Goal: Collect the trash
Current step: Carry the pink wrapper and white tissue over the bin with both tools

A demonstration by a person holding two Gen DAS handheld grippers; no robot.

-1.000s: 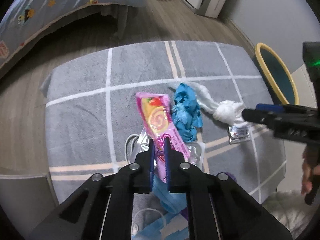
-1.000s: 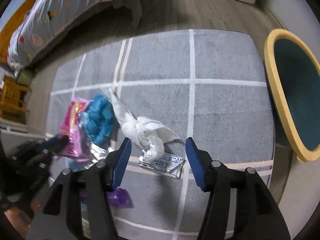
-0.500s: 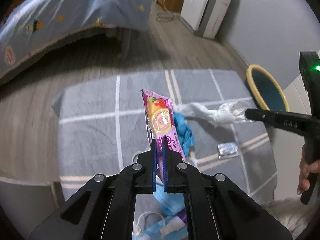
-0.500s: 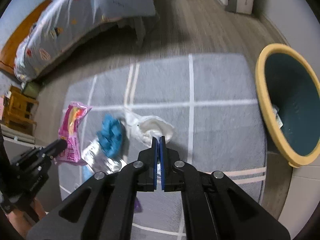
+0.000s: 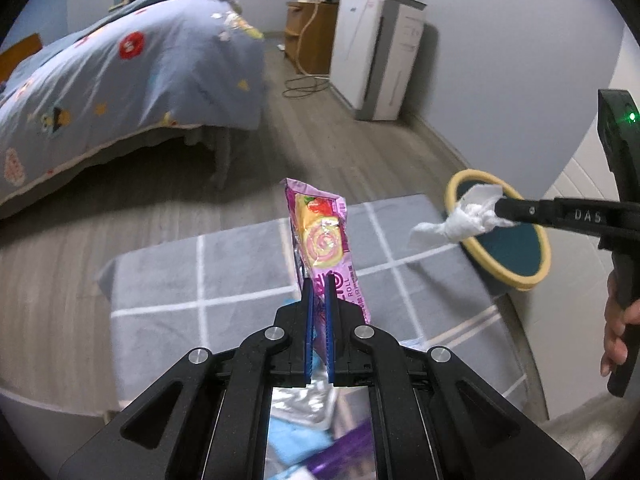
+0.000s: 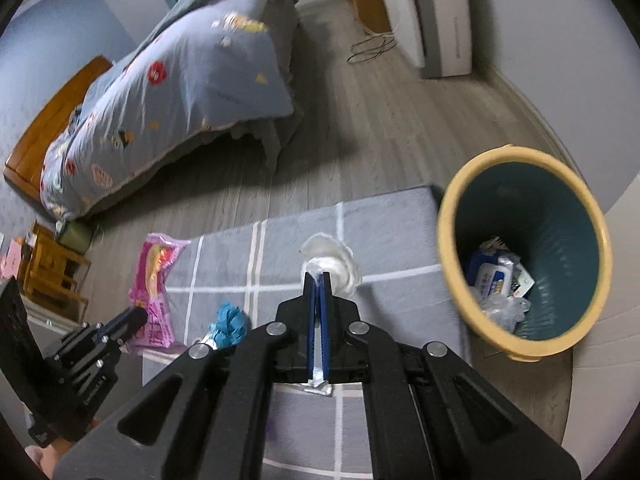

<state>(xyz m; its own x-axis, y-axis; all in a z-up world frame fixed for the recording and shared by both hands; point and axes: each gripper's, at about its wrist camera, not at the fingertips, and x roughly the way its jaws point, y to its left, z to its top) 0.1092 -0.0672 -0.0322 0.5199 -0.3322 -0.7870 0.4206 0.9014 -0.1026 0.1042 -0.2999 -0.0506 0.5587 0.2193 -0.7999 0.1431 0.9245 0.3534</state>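
My left gripper (image 5: 319, 280) is shut on a pink snack wrapper (image 5: 322, 236) and holds it upright in the air above the grey rug (image 5: 224, 280). The wrapper also shows in the right wrist view (image 6: 154, 280). My right gripper (image 6: 319, 280) is shut on a crumpled white tissue (image 6: 332, 260), lifted off the rug to the left of the bin. In the left wrist view the tissue (image 5: 466, 216) hangs in front of the bin. The yellow-rimmed teal bin (image 6: 520, 264) stands at the rug's right edge and holds several wrappers.
A blue crumpled glove (image 6: 230, 320) and a silver packet (image 6: 320, 388) lie on the rug. More litter (image 5: 304, 408) shows under my left gripper. A bed (image 5: 120, 92) stands far left, a white appliance (image 5: 380, 60) by the back wall.
Both grippers have risen from the rug with their loads. The right gripper with the tissue has moved closer to the bin. The views now tilt up into the room.
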